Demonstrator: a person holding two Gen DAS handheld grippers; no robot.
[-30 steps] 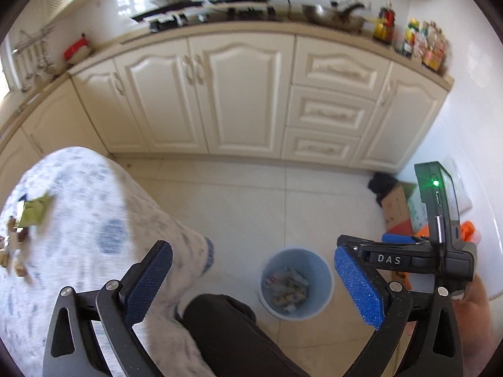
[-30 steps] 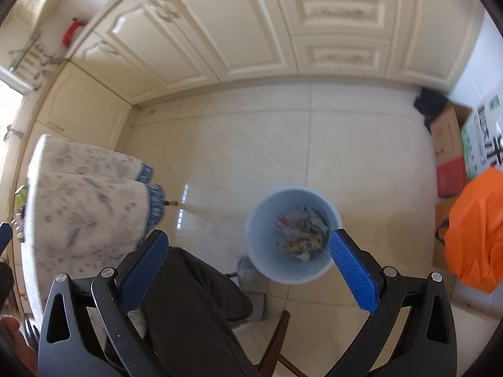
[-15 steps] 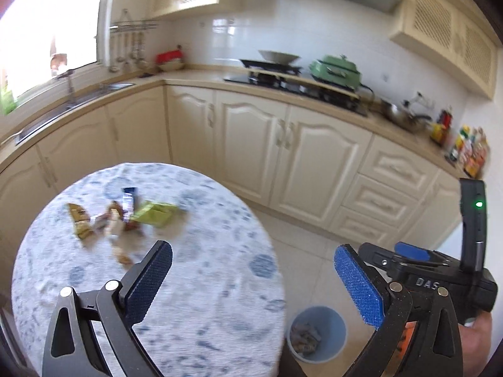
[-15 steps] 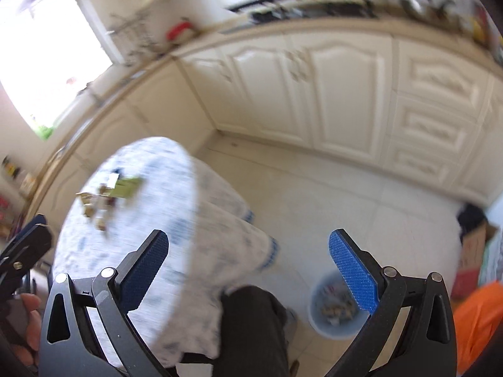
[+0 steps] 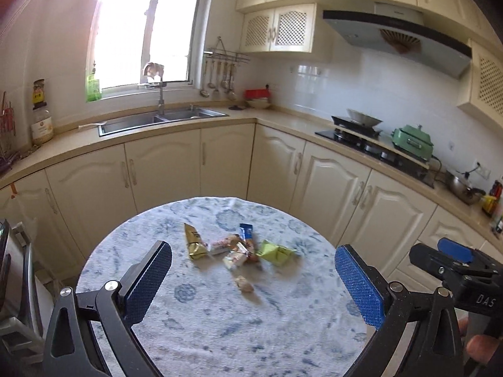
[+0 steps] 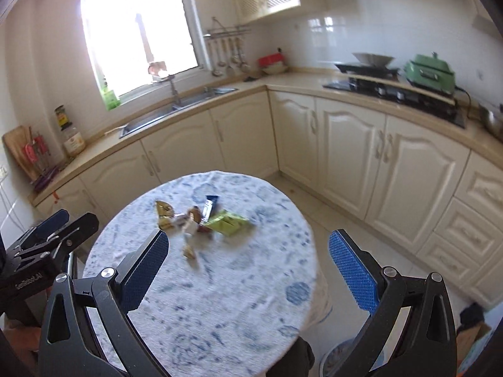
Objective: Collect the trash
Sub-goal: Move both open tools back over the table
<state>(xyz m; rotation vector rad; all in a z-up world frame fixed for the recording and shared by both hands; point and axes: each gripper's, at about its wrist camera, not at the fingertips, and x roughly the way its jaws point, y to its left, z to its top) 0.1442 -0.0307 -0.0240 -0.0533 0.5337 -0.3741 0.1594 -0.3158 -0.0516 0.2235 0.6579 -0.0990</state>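
Approach step judged in hand: wrapper pile (image 5: 239,249) was seen mid-worktop (image 5: 220,330), both hand-held grippers, left (image 5: 253,282) and right (image 6: 248,270), were held agape and empty; a descent onto 1 wrapper was called for.

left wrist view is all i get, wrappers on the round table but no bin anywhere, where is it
Observer: The blue bin shows in the right wrist view, on the floor by the table's near right edge, partly hidden behind a finger of the right gripper.
Operator: right gripper holding anything
Observer: No. It is open and empty, above the near part of the table, short of the wrappers.
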